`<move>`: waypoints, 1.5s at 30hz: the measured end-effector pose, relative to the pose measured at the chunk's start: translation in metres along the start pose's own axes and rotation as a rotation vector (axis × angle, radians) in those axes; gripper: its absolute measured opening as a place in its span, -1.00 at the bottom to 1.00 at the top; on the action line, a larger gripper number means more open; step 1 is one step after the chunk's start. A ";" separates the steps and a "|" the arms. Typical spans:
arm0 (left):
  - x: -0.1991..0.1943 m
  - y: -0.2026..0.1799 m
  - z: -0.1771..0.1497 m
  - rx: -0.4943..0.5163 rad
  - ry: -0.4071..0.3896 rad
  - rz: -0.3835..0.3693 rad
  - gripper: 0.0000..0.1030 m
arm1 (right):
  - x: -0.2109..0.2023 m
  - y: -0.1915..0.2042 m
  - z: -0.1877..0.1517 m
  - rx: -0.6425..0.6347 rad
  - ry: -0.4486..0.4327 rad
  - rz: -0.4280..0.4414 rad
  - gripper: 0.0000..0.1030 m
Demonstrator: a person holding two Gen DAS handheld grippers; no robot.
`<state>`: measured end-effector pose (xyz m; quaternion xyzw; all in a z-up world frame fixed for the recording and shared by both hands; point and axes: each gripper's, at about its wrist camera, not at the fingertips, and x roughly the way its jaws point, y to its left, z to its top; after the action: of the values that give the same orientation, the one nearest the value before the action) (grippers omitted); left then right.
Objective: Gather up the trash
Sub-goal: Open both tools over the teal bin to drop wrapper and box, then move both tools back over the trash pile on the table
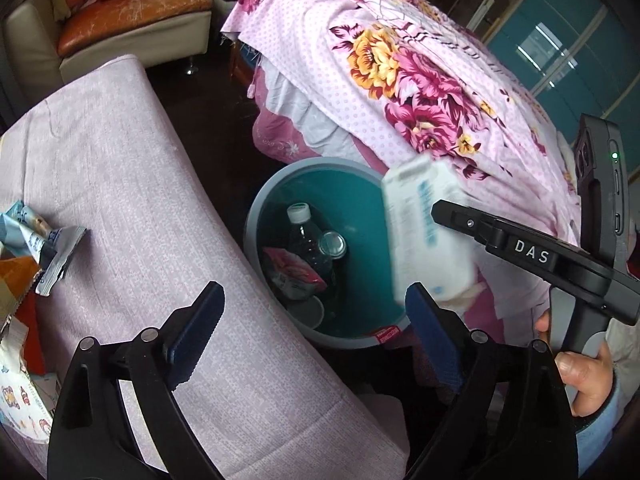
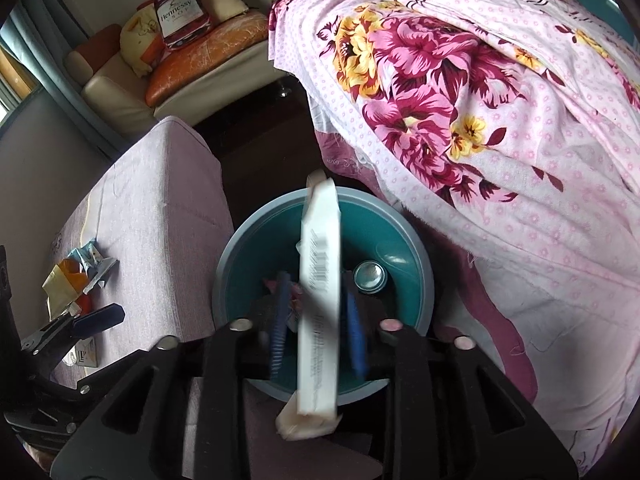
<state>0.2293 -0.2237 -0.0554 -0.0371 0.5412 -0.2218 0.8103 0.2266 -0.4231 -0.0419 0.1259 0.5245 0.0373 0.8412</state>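
The left hand-held gripper (image 1: 314, 322) is seen with its blue-padded jaws spread wide and nothing between them; it is held over the near edge of a surface covered with a pale lilac cloth (image 1: 132, 184), beside the bin.

The right hand-held gripper (image 2: 318, 324) is held above a round bin (image 2: 416, 240) with a grey rim and a teal inside. A white carton (image 2: 320, 280), printed with a barcode along its narrow side, stands on edge between its blue pads. A gap shows between the left pad and the carton, and the carton is blurred, so the jaws appear parted and not pressing on it; whether the right pad touches it cannot be told. In the left wrist view the same carton (image 1: 428, 236) is seen at the far right rim of the bin (image 1: 256, 216), ahead of the right gripper's black body marked "DAS".

Inside the bin a clear bottle (image 1: 308, 236) with a white cap, a pink wrapper (image 1: 292, 270) and a round metal can (image 2: 370, 274) are seen.

On the cloth, towards its left edge, a heap of crumpled wrappers (image 1: 44, 244) is left. A flowered pink sheet (image 1: 400, 92) hangs beyond the bin, and a sofa (image 1: 132, 20) stands at the far left.
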 end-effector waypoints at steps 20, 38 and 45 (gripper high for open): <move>-0.041 0.041 -0.042 -0.082 -0.018 0.003 0.79 | -0.021 0.051 -0.018 -0.072 0.025 -0.018 0.47; -0.110 0.118 -0.084 -0.207 -0.124 0.027 0.80 | -0.029 0.154 -0.041 -0.235 0.055 0.016 0.49; -0.135 0.167 -0.108 -0.269 -0.170 0.073 0.80 | -0.015 0.195 -0.049 -0.291 0.092 0.041 0.49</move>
<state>0.1433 -0.0004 -0.0333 -0.1440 0.4965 -0.1136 0.8484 0.1898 -0.2292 0.0003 0.0118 0.5488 0.1359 0.8248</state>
